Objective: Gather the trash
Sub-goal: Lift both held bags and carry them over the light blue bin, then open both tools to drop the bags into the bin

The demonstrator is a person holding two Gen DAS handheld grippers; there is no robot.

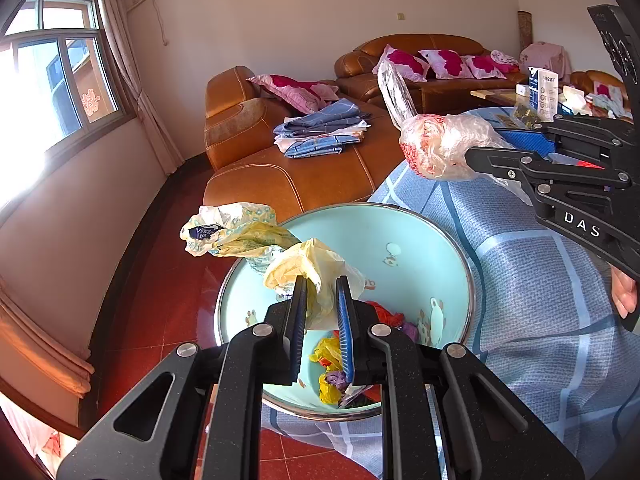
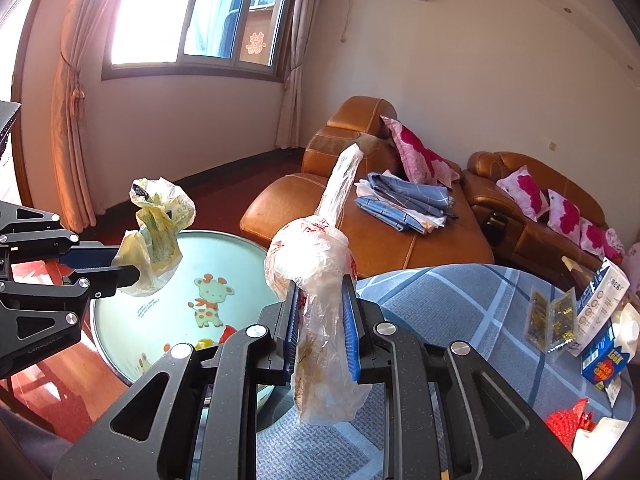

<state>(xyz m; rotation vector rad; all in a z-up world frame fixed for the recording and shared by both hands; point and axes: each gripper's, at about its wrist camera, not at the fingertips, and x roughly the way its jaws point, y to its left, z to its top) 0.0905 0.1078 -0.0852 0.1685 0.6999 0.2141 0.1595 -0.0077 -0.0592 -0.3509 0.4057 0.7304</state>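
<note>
My left gripper [image 1: 322, 284] is shut on a crumpled yellow and white tissue wrapper [image 1: 256, 244] and holds it above a light blue basin [image 1: 432, 240]. The basin holds red, yellow and purple scraps [image 1: 340, 364]. My right gripper [image 2: 320, 284] is shut on a clear plastic bag with red print [image 2: 312, 264], held up beside the basin [image 2: 168, 312]. The right gripper [image 1: 472, 156] and its bag [image 1: 440, 144] also show in the left wrist view, the left gripper [image 2: 132, 270] and its wrapper [image 2: 156, 236] in the right wrist view.
A blue checked cloth [image 2: 460, 300] covers the table to the right, with a milk carton [image 2: 604, 320], clear sachets [image 2: 552, 320] and a red wrapper [image 2: 568, 420] on it. An orange leather sofa [image 2: 360, 208] with folded cloth and pillows stands behind. Red tiled floor [image 1: 160, 300] lies left.
</note>
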